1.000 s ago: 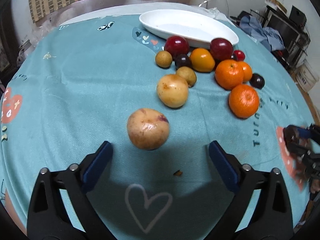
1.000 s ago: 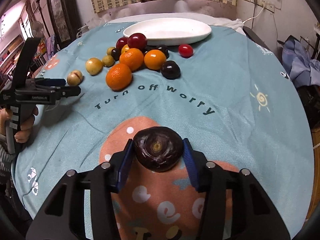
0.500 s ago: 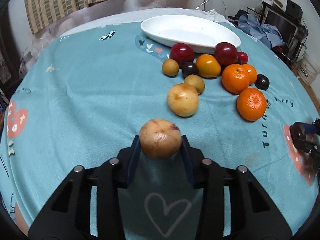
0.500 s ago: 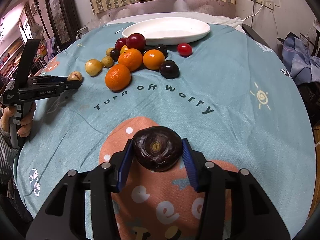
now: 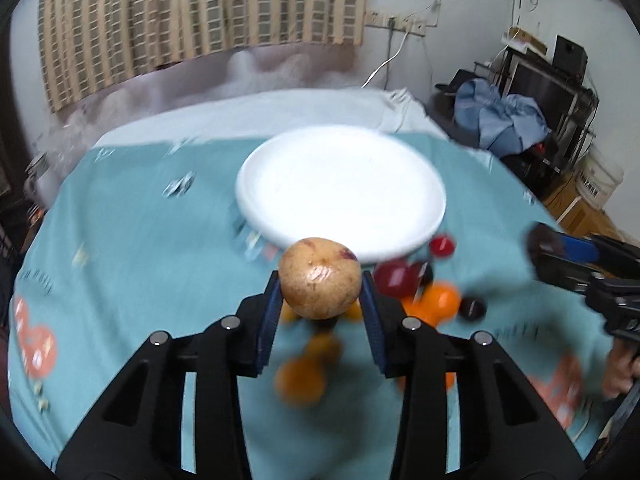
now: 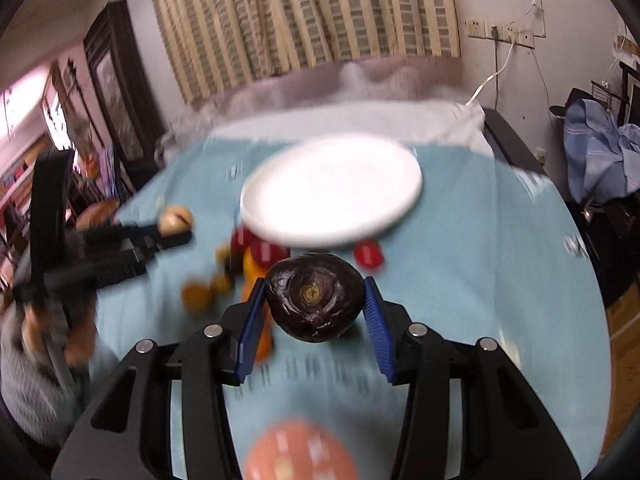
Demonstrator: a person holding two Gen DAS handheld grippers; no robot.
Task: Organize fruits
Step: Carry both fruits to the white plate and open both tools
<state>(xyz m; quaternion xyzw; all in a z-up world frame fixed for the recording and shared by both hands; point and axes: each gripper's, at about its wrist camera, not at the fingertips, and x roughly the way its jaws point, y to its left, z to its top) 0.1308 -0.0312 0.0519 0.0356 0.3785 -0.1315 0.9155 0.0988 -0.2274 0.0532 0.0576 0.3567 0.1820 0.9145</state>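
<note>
Above the bench (image 5: 120, 240), left tongs (image 5: 320, 312) clamped on tan fruit (image 5: 319, 278), right tongs (image 6: 314, 312) clamped on dark purple fruit (image 6: 314, 298), white plate (image 5: 340, 188) beyond

The left gripper (image 5: 320, 300) clamps a tan fruit (image 5: 319, 278) with purple blotches between its blue pads (image 5: 269, 318), held above the teal cloth (image 5: 132, 248) just short of the white plate (image 5: 340, 188). Blurred red, orange and dark fruits (image 5: 424, 292) lie beside the plate's near rim, some hidden under the fingers. The right gripper (image 5: 580, 264) enters right of the plate.
</note>
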